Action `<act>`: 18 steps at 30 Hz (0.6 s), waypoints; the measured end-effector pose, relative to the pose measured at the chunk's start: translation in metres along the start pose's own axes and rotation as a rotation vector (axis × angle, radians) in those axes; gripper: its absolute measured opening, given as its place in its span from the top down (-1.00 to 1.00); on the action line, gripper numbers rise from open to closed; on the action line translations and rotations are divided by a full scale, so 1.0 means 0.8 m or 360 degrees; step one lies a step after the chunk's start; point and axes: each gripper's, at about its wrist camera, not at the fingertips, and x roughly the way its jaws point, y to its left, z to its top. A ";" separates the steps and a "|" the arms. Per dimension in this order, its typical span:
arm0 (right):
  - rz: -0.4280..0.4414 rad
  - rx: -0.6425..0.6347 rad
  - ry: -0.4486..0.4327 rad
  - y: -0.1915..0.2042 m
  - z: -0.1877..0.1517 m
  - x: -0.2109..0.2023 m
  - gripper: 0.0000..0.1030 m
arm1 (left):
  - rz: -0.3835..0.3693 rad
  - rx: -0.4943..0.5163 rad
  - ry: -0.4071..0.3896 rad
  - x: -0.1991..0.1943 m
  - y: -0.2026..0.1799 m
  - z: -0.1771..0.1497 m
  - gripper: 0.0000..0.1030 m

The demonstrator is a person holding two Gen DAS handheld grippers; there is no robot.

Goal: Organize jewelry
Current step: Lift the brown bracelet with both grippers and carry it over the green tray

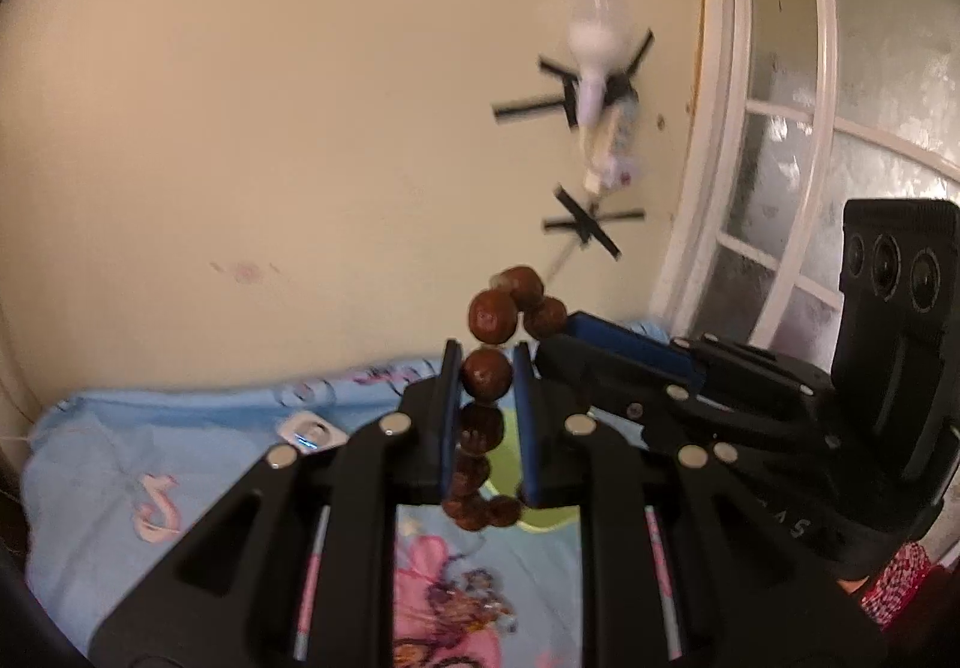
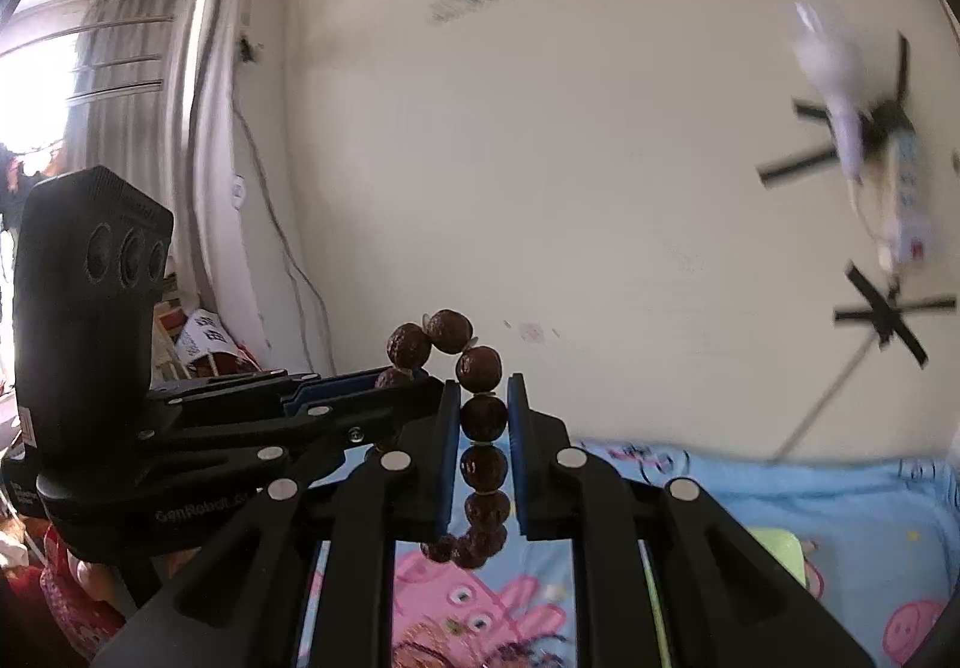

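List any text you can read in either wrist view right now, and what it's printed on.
"GenRobot_G…" on the base of the left gripper, seen in the right wrist view; the rest is cut off.
"SV…" on the body of the right gripper, seen in the left wrist view; only partly legible.
Box by the wall: printed pattern, too blurred to read.
Bead bracelet and cartoon bedsheet: no readable text.

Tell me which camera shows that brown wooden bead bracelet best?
The right wrist view: the brown wooden bead bracelet appears sharper there, its loop arching against the plain wall, a bead pinched between the right gripper. In the left wrist view the bracelet is blurrier, likewise pinched by the left gripper.
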 end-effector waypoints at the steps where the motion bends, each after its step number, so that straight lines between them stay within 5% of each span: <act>1: -0.0025 0.0023 0.0023 -0.014 -0.008 0.002 1.00 | -0.0040 -0.0008 0.0037 0.016 -0.002 -0.002 0.70; 11: -0.0272 0.0312 0.0329 -0.161 -0.120 0.041 1.00 | -0.0286 -0.0137 0.0514 0.246 -0.038 -0.071 0.70; 18: -0.0366 0.0493 0.0457 -0.239 -0.180 0.076 1.00 | -0.0144 -0.0169 0.0792 0.342 -0.042 -0.113 0.57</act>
